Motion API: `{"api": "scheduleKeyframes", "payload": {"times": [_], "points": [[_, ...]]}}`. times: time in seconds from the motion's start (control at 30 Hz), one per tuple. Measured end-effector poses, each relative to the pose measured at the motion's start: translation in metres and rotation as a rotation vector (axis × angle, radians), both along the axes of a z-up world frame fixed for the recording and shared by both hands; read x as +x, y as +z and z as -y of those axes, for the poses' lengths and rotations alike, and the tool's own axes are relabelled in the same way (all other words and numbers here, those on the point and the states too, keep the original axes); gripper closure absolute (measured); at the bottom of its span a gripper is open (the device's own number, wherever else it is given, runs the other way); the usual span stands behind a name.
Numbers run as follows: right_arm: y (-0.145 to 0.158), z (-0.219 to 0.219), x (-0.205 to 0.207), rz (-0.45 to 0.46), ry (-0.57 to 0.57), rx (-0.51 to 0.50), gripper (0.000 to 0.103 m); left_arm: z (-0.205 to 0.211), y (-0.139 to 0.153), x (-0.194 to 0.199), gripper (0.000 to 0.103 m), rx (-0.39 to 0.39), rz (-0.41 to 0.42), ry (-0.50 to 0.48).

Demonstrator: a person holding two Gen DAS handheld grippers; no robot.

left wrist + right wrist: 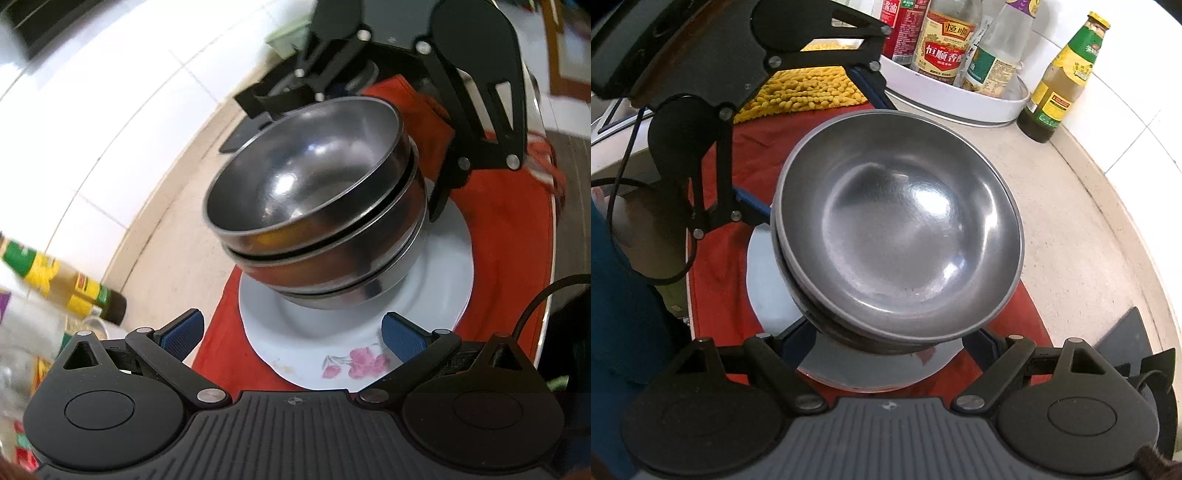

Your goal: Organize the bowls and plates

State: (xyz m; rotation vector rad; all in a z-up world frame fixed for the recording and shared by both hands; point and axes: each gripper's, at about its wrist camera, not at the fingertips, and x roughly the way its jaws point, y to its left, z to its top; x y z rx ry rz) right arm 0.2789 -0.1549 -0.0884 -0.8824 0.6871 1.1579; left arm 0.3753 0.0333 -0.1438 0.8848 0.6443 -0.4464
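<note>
A stack of steel bowls (314,206) sits tilted on a white plate with pink flowers (439,273), which lies on a red cloth (506,229). My left gripper (291,338) is open, its blue pads at the plate's near rim. My right gripper (890,343) is open, its fingers on either side of the base of the bowl stack (897,221) above the plate (764,280). Each gripper shows across the stack in the other's view: the right one (347,155) and the left one (816,147).
Sauce bottles stand in a white tray (960,99), with a green-capped bottle (1060,77) beside it. A yellow mat (801,92) lies behind the cloth. A tiled wall (110,96) runs along the beige counter (1067,229). A black stove edge (1123,336) is at right.
</note>
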Motion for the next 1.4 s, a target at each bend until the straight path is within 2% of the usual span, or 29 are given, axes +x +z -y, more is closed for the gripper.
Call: {"api": "scheduleKeyframes", "payload": {"times": [0.47, 0.6, 0.73, 0.9, 1.13, 1.27, 1.4], "points": [[0.013, 0.024, -0.026, -0.026, -0.116, 0.114, 0.020, -0.018, 0.019, -0.020, 0.000, -0.272, -0.034, 0.190], [0.022, 0.038, -0.039, -0.038, -0.178, 0.185, 0.019, -0.020, 0.025, -0.028, 0.000, -0.371, -0.033, 0.242], [0.033, 0.052, -0.055, -0.043, -0.273, 0.302, 0.015, -0.020, 0.033, -0.035, 0.000, -0.452, -0.005, 0.289], [0.036, 0.068, -0.075, -0.047, -0.384, 0.414, 0.009, -0.017, 0.038, -0.040, 0.000, -0.483, 0.042, 0.377], [0.033, 0.091, -0.092, -0.121, -0.621, 0.570, 0.003, -0.017, 0.039, -0.042, 0.000, -0.575, 0.031, 0.501], [0.032, 0.100, -0.102, -0.131, -0.751, 0.643, 0.003, -0.012, 0.047, -0.039, 0.000, -0.536, 0.073, 0.646], [0.039, 0.096, -0.100, -0.108, -0.806, 0.660, 0.003, -0.007, 0.061, -0.050, 0.000, -0.557, 0.146, 0.713]]}}
